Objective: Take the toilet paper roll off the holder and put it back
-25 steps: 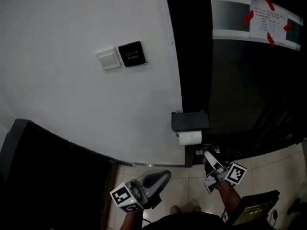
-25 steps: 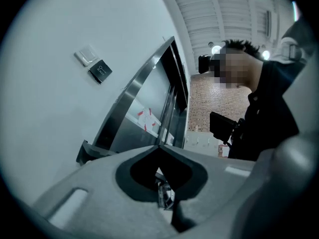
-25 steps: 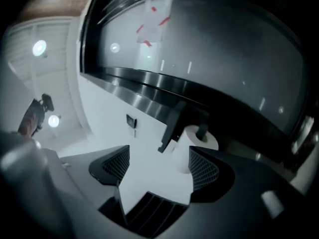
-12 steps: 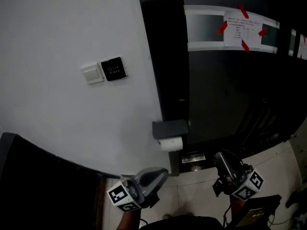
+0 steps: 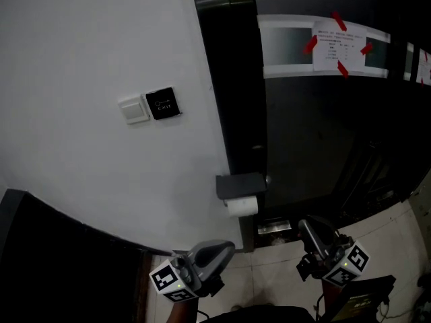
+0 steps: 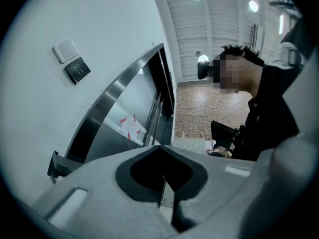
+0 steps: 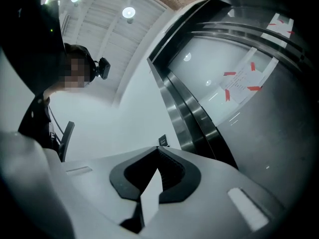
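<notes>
Since a sec ago the right gripper (image 5: 305, 226) has dropped back from just under the toilet paper roll (image 5: 241, 206) to a spot lower and to the right. Its jaws, wide apart then, are now pressed together w/ nothing btwn them. Roll sits on the holder (image 5: 240, 184), a dark box low on the white wall (image 5: 101, 180), right beside the black door frame (image 5: 232, 79). Neither gripper touches it. Left gripper (image 5: 227, 249) hangs below the roll, a bit left, tips angled up toward it, jaws also together and empty. Both are over the pale tiled floor (image 5: 273, 274). Higher on the wall a white switch (image 5: 134, 110) sits just beside a black exit plate (image 5: 163, 103). On the door's light strip, a paper notice (image 5: 335, 48) is stuck on w/ red tape.
</notes>
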